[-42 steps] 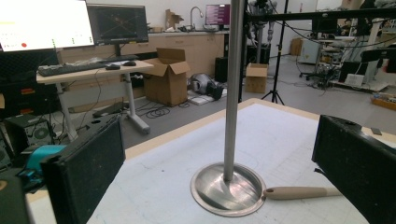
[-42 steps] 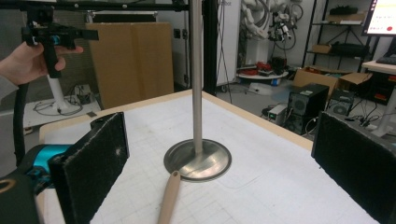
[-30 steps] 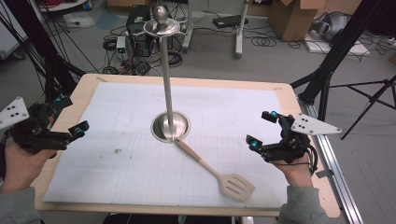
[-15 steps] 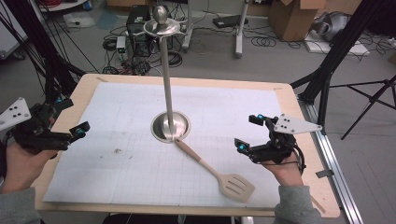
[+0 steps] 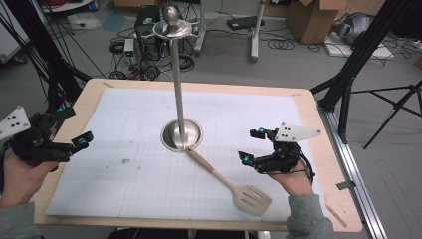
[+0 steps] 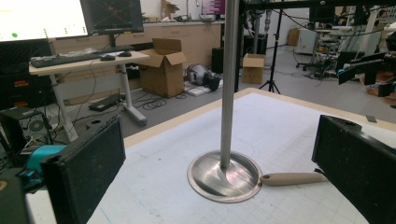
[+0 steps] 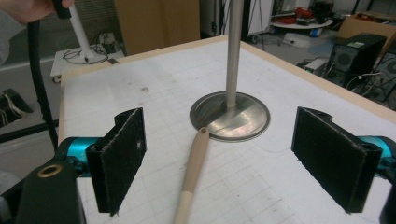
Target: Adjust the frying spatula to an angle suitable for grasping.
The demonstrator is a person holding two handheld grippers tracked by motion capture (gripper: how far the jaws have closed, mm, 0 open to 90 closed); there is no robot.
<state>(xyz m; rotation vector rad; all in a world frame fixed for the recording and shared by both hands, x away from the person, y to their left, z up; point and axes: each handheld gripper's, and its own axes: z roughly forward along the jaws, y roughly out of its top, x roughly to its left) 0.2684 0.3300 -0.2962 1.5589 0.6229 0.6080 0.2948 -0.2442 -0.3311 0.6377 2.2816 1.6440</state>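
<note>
A steel stand [image 5: 179,104] with a round base [image 5: 182,135] and a tall pole rises from the middle of the white mat [image 5: 149,174]. A beige slotted spatula [image 5: 229,184] lies flat, its handle tip touching the base and its blade toward the front edge. My right gripper [image 5: 251,145] hovers open just right of the spatula's handle, jaws pointing at the stand. In the right gripper view the handle [image 7: 191,177] lies between the wide-apart pads, and the base [image 7: 229,116] sits beyond. My left gripper [image 5: 74,127] is open at the table's left edge, holding nothing. The left gripper view shows the base [image 6: 225,176] and handle [image 6: 289,178].
The mat covers most of a wooden table [image 5: 318,149]. Beyond the far edge are cables, a computer tower [image 5: 149,20], boxes and tripod legs [image 5: 358,55]. A metal rail [image 5: 353,169] runs along the table's right side.
My right gripper has moved left and toward the spatula's handle, away from the right table edge. The left gripper has stayed about where it was.
</note>
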